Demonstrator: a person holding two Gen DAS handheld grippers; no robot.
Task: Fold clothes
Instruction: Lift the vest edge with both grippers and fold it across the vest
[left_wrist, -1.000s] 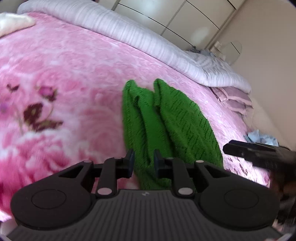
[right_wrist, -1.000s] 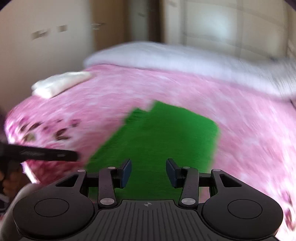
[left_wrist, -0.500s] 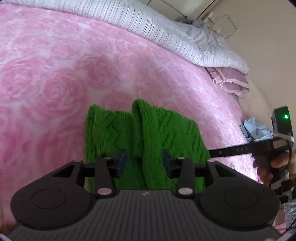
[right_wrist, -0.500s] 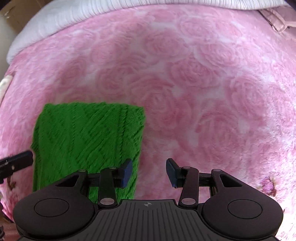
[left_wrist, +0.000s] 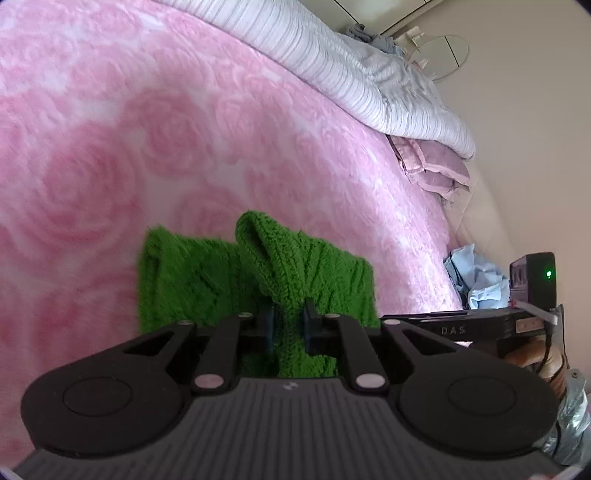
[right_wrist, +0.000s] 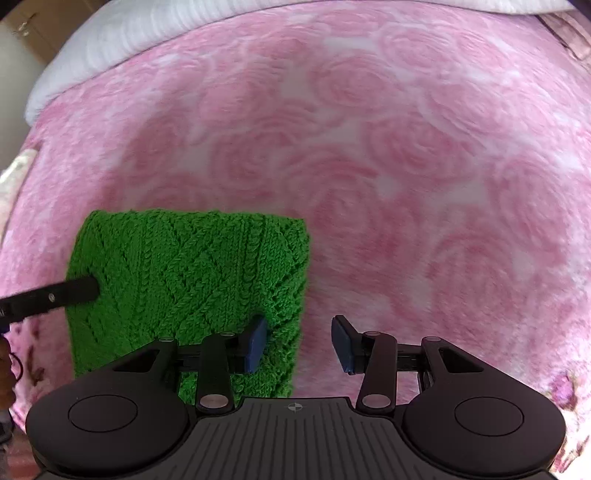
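A green knitted garment (right_wrist: 192, 280) lies folded into a rectangle on the pink rose-patterned blanket (right_wrist: 388, 166). In the left wrist view the green garment (left_wrist: 314, 269) shows a raised fold that runs between my left gripper's fingers. My left gripper (left_wrist: 288, 325) is shut on that fold. My right gripper (right_wrist: 298, 341) is open at the garment's right edge, its left finger over the knit and its right finger over the blanket. The left gripper's finger (right_wrist: 55, 293) reaches in from the left onto the garment's left edge.
A white striped duvet (left_wrist: 332, 62) is bunched along the far side of the bed, with a mauve pillow (left_wrist: 432, 166) beside it. Light blue cloth (left_wrist: 476, 280) lies past the bed's right edge. The right gripper's body (left_wrist: 480, 321) and a hand (left_wrist: 535, 358) show there.
Both grippers have come down close to the garment. My left gripper has closed from open onto the raised fold. The right gripper stays open at the right edge.
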